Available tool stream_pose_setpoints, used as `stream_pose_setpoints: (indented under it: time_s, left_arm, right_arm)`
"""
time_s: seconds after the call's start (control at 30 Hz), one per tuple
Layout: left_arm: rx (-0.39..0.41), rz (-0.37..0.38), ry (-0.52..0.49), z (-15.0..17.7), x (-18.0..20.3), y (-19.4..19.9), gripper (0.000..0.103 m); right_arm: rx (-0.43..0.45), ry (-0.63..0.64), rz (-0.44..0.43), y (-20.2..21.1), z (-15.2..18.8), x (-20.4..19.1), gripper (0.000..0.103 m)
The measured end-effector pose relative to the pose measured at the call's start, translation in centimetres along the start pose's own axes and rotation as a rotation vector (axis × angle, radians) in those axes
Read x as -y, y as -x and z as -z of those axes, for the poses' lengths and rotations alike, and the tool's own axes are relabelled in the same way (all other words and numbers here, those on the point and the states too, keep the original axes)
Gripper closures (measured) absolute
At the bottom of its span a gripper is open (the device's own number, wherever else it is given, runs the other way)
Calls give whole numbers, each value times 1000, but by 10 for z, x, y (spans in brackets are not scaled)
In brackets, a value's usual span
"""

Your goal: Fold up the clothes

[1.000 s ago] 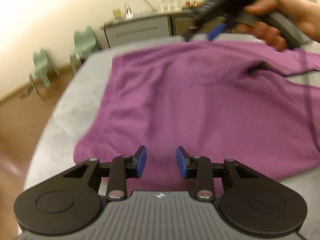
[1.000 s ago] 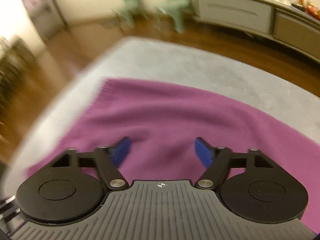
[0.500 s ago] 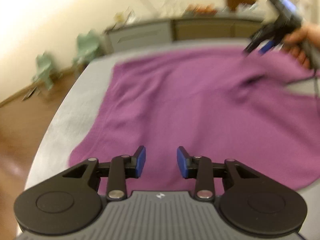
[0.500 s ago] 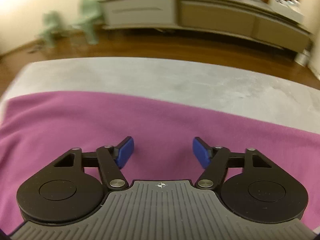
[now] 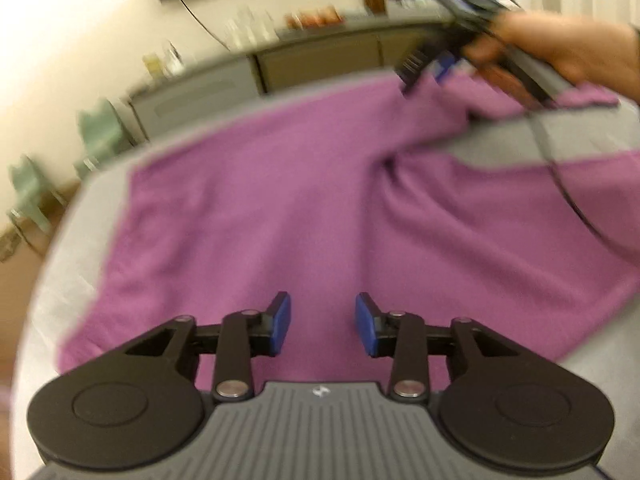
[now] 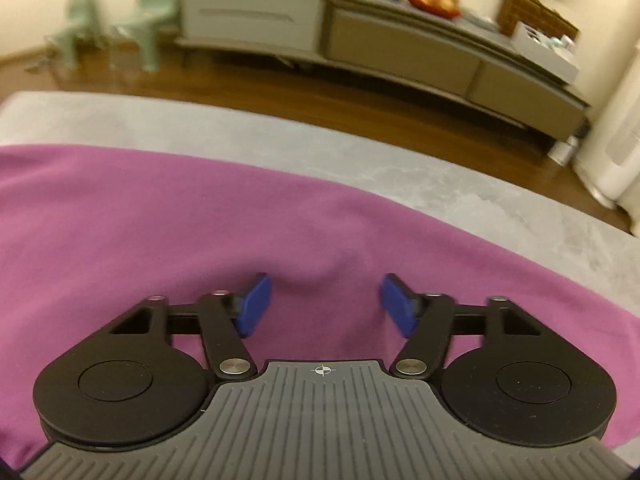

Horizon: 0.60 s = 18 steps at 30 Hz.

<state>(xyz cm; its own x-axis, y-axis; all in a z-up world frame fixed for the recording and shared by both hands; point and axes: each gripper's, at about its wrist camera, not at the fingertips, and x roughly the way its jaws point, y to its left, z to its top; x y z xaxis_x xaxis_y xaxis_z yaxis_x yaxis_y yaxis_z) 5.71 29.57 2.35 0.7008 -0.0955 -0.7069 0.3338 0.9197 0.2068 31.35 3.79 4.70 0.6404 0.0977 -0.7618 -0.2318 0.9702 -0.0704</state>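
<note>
A purple knit sweater [image 5: 304,208] lies spread flat on the grey padded table top [image 6: 460,184], its body running from the near hem out toward the long grey sideboard [image 6: 360,40] against the wall, with one sleeve drawn off to the side. Everything hinges on that sleeve. Seen from the sweater's body, the right gripper [image 6: 324,304] is over the far sleeve side, and in the left wrist view it shows blurred, held in a hand [image 5: 560,48], its tips just above the raised cloth where sleeve meets shoulder. So the right hand is the nearer one for bringing that sleeve in across the body, I would say. Its blue pads stand wide apart with only flat fabric beneath them, gripping nothing.

The left gripper [image 5: 322,324] hovers over the sweater's near hem, its jaws narrower and opening (nothing is caught between them, just purple knit below).

As for writing, I can read none: a small emblem on each gripper's grey ribbed body is all there is, and the sideboard's clutter is too blurred.
</note>
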Motion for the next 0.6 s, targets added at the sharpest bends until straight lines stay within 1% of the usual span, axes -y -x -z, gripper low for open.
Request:
stream_pose_setpoints:
  time_s: [0.03,0.07,0.1,0.13,0.17,0.2,0.23,0.27,0.3,0.33,0.37,0.43,0.47,0.5,0.53,0.57,0.6]
  left_arm:
    - [4,-20,26,-1,-10,-1,60]
    - [7,-40,52,-2,-21,-2,60]
    - [-10,-69,80,-2,-32,-8,60]
    - [-27,-98,108,-2,-43,-13,61]
    - [-61,-134,136,2,-56,-21,61]
    - [-95,-169,164,6,-68,-28,61]
    - [-111,-177,198,8,-77,-30,60]
    - [-127,-185,232,11,-86,-32,56]
    - [-143,-194,266,13,-94,-33,57]
    - [-150,-211,293,13,-99,-31,62]
    - [-149,-221,305,10,-99,-27,62]
    - [-106,-157,305,1,-83,-18,62]
    - [-84,-125,303,-4,-75,-13,62]
    - [-72,-95,277,-11,-61,-13,62]
    - [-65,-69,234,-16,-43,-13,62]
    - [-66,-48,173,-21,-23,-18,61]
    - [-80,-39,106,-23,-5,-24,61]
  right_arm:
    - [16,13,-44,12,11,-2,27]
    - [19,32,-61,16,21,-1,26]
    - [15,53,-65,17,30,1,26]
    - [5,47,-54,13,36,10,26]
    - [-8,23,-33,5,40,22,24]
    - [-21,-1,-13,-3,44,34,16]
    - [-33,-52,-11,-9,46,51,14]
    - [-38,-111,-16,-8,47,70,16]
    - [-39,-164,-19,-5,47,87,18]
    - [-29,-208,-30,3,49,101,22]
    - [-13,-229,-18,12,51,115,23]
    - [17,-248,40,29,57,145,23]
    - [16,-254,93,32,61,160,23]
    - [-11,-263,155,28,66,177,23]
    - [-47,-276,215,21,70,195,23]
    - [-59,-299,235,16,74,212,18]
    - [-54,-328,230,11,76,227,14]
